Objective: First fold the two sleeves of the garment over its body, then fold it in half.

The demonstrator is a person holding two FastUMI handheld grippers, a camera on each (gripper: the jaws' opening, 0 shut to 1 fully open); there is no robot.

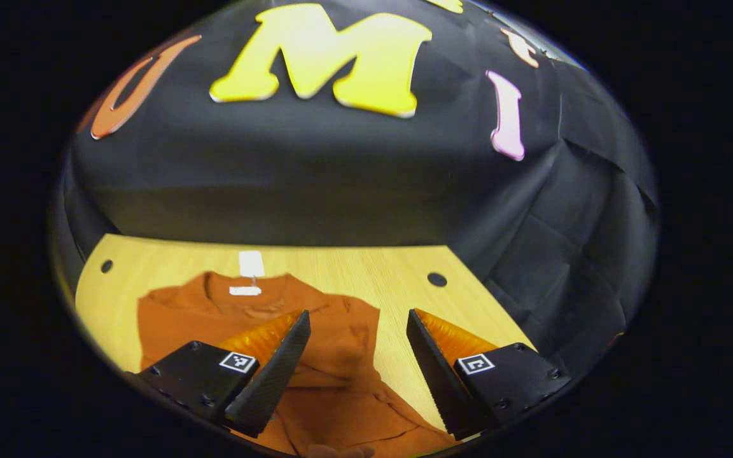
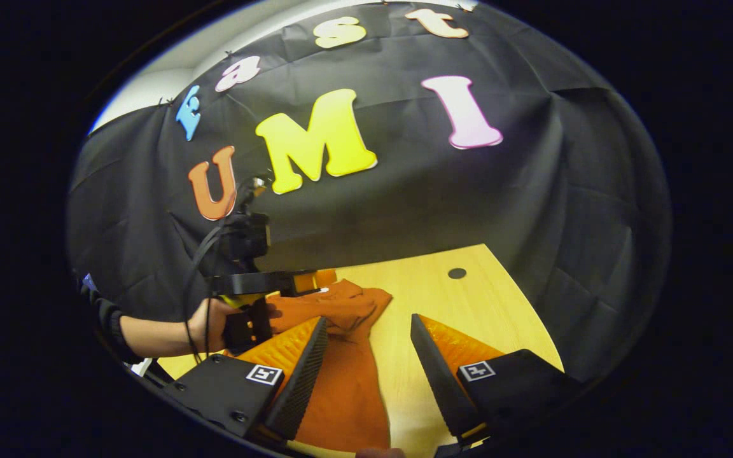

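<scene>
On the light wood bench [image 1: 366, 267], a rust-orange long-sleeved top [image 1: 201, 318] lies with its neckline toward the booth wall. A white tag [image 1: 251, 263] sits on the bench just beyond the collar, and a smaller white label [image 1: 245, 291] shows inside the neck; any writing on either is too small to read. No brand is legible on the fabric.

Left hand-held gripper [image 1: 357, 350]: fingers spread wide, nothing between them, hovering above the top's side nearest the bench's bare strip. The right gripper view also shows this tool farther off, gripped by a person's hand [image 2: 210, 324] with a dark cuff, over bunched cloth.

Right hand-held gripper [image 2: 369, 356]: fingers likewise spread, holding nothing. A long strip of the orange fabric [image 2: 347, 388] runs under its one finger; the other finger is over bare wood.

Progress, as a judgement: in the left gripper view one sleeve [image 1: 354, 381] appears to lie across the body with creases, so the first sleeve fold looks done or nearly so. The far side of the top is cut off, so I cannot tell about the other sleeve. The half fold is not yet done, since the collar and chest lie open in one layer.

Round holes [image 1: 436, 279] in the bench near the wall.
</scene>
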